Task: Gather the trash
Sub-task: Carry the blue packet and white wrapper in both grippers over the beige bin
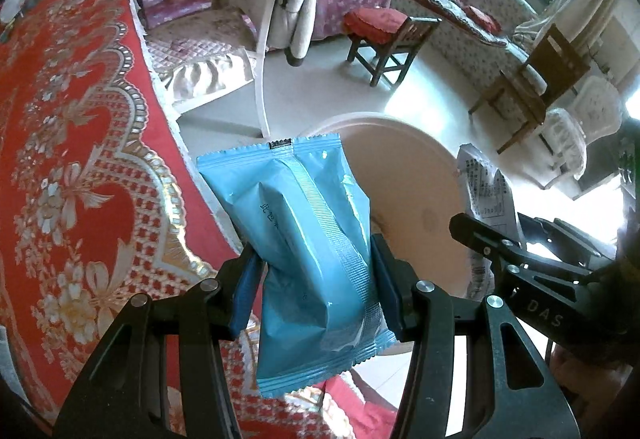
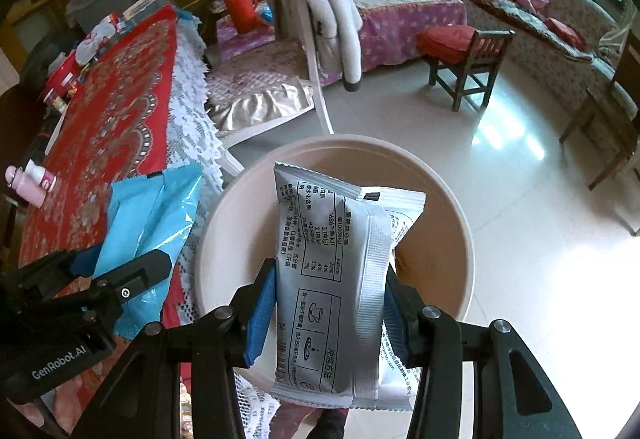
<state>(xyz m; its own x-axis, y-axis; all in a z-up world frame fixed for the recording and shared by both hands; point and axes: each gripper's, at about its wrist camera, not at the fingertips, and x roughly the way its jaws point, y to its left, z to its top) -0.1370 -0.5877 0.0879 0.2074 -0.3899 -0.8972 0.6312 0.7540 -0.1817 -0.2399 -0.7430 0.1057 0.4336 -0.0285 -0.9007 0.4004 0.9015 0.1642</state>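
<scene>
Above a round beige bin [image 2: 460,223] standing on the pale floor beside a table, two hand-held grippers each carry a piece of trash. Nearest the lens, the right gripper [image 2: 331,309] is clamped on a silver printed packet [image 2: 332,279], its blue pads [image 2: 262,313] pressing the wrapper's sides so that it hangs squarely over the bin's open mouth, apparently ready to be dropped in; a second, whiter wrapper seems to lie behind the silver one, though the view is too crowded to say whether it is a separate piece. To its left, the left gripper [image 1: 316,291] is closed on a blue packet [image 1: 304,239], gripped across its lower half with the sealed top edge pointing away; from its own camera the packet sits over the table's edge with the bin's rim [image 1: 384,119] just beyond, which suggests it trails the silver one on the way to the bin. Both wrappers are held by the middle, a grip that keeps light, slippery film from sliding out. The red patterned tablecloth [image 1: 80,159], fringed with white lace, runs along the left, and a small pink bottle [image 2: 34,183] lies on it near the edge. Farther off stand a low wooden stool with a red cushion [image 2: 464,59], a red flask [image 2: 240,7] on a side table, a bed under a purple cover and a long sofa beneath the bright window.
</scene>
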